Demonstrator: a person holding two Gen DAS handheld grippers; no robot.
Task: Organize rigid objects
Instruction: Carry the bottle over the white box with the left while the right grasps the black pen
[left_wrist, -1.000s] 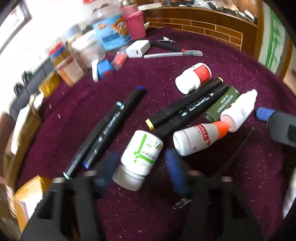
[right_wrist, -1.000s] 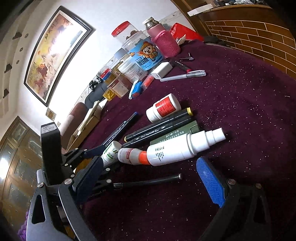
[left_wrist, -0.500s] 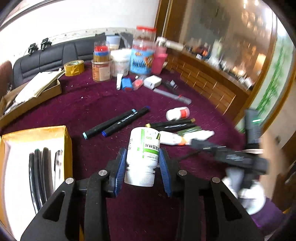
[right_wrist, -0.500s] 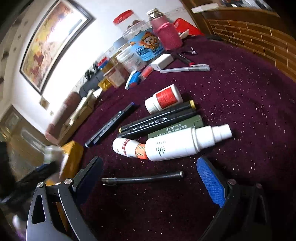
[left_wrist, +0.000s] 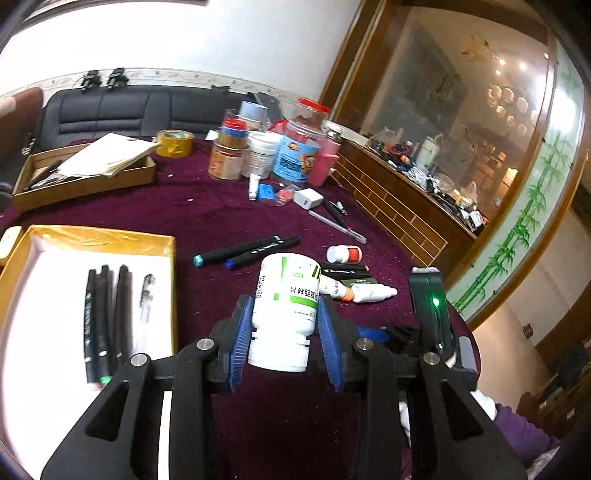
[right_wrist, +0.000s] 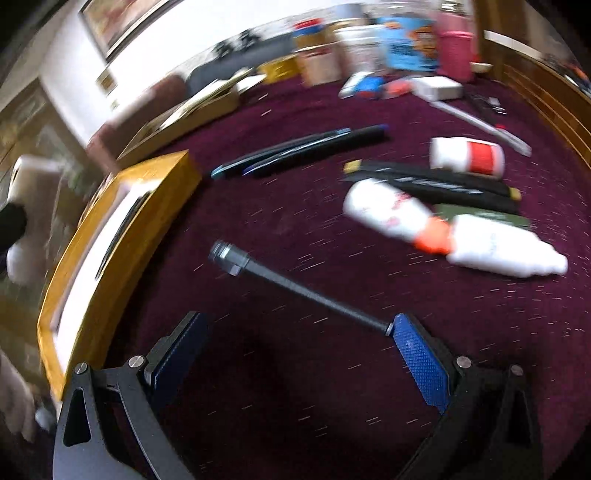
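White medicine bottle (left_wrist: 285, 310) with green label clamped between blue pads of left gripper (left_wrist: 283, 338), cap toward the camera, raised over maroon table (left_wrist: 221, 206), yellow tray (left_wrist: 110, 240) with black markers (left_wrist: 105, 325) left of the bottle, two loose markers (left_wrist: 245, 252) beyond it

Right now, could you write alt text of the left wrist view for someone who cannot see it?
The left gripper clamps a white medicine bottle with a green label above a maroon tablecloth. Left of it, a yellow-rimmed tray holds black markers; more markers and small bottles lie behind.
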